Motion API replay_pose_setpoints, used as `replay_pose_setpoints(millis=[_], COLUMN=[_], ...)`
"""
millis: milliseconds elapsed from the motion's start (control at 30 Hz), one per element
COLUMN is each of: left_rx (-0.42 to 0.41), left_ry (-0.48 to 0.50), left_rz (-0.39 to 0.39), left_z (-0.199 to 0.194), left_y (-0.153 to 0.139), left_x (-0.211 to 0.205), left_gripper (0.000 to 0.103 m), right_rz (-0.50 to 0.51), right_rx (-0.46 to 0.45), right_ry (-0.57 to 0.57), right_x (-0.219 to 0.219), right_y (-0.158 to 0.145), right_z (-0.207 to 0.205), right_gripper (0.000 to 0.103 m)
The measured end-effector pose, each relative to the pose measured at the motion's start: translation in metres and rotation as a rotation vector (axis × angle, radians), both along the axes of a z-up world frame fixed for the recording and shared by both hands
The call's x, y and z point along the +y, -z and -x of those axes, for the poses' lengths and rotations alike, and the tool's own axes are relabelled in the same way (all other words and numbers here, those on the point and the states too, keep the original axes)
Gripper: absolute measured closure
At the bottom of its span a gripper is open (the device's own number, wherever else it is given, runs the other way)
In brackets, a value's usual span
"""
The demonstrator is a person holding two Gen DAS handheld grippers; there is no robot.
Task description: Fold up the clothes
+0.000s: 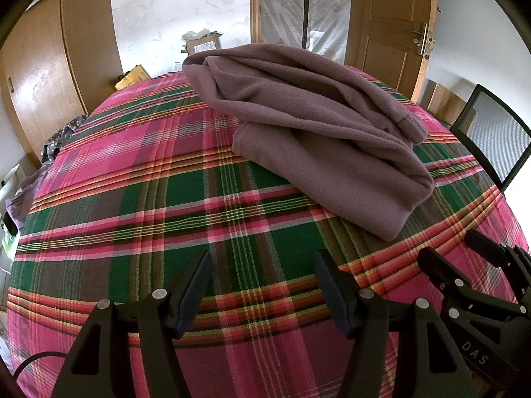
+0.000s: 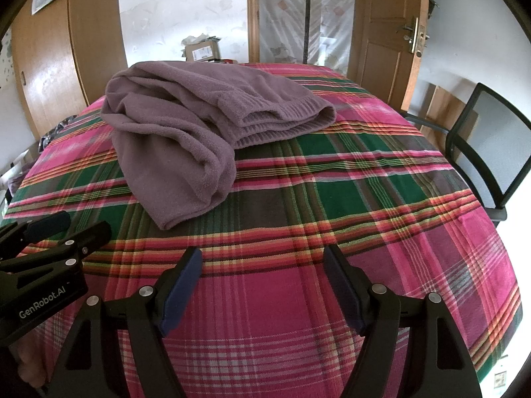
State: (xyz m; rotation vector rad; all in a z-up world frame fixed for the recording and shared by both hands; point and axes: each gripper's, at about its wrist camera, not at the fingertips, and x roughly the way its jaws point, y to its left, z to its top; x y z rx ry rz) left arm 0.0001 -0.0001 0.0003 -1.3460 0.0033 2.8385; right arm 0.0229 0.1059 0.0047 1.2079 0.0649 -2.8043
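Observation:
A mauve fleece garment [image 1: 315, 126] [image 2: 186, 126] lies loosely bunched on the far half of a bed with a pink and green plaid cover [image 1: 132, 182] [image 2: 365, 199]. Its ribbed hem faces right in the right wrist view. My left gripper [image 1: 262, 262] hovers open over the bare plaid, short of the garment's near corner, with nothing between its fingers. My right gripper [image 2: 264, 252] is also open and empty above the cover, to the right of the garment. Each gripper shows in the other's view: the right gripper [image 1: 449, 245] and the left gripper [image 2: 84, 222] sit side by side.
A black mesh chair [image 1: 497, 139] [image 2: 481, 152] stands by the bed's right side. Behind the bed are a wooden door [image 1: 391, 33], a wardrobe [image 1: 49, 66] and cardboard boxes [image 1: 202, 44]. Patterned cloth [image 1: 59, 139] lies off the left edge.

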Motion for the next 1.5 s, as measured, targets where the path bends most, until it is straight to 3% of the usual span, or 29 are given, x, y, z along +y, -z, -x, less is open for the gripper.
replay_pose_setpoints(millis=[400,467,633,1033,1100,1233,1300,1500], left_rx=[0.0,-0.005,-0.011,-0.014,-0.027,-0.08,-0.089,0.029], left_ry=[-0.001,-0.018,-0.038,-0.062,-0.031,0.076,0.078,0.162], left_rz=[0.002,0.009,0.002,-0.007,0.0,0.011,0.04,0.16], left_z=[-0.001,-0.001,-0.002,0.0,0.001,0.012,0.017,0.023], left_y=[-0.002,0.0,0.0,0.0,0.0,-0.006,-0.011,-0.046], left_x=[0.001,-0.001,-0.003,-0.004,-0.004,-0.006,-0.014,-0.023], left_gripper=[0.038,0.03,0.024,0.02,0.021,0.037,0.038,0.038], right_rz=[-0.001,-0.001,0.0,-0.002,-0.003,-0.002,-0.002,0.045], right_rx=[0.0,0.0,-0.001,0.0,0.0,-0.004,-0.011,-0.01], right_ry=[0.0,0.0,0.0,0.0,0.0,-0.006,-0.012,-0.023], right_x=[0.0,0.0,0.0,0.0,0.0,0.001,0.001,0.01], right_y=[0.0,0.0,0.0,0.0,0.0,-0.001,-0.002,-0.014], right_z=[0.0,0.0,0.0,-0.001,-0.001,-0.001,0.0,0.007], right_gripper=[0.026,0.026,0.026,0.026,0.026,0.026,0.026,0.026])
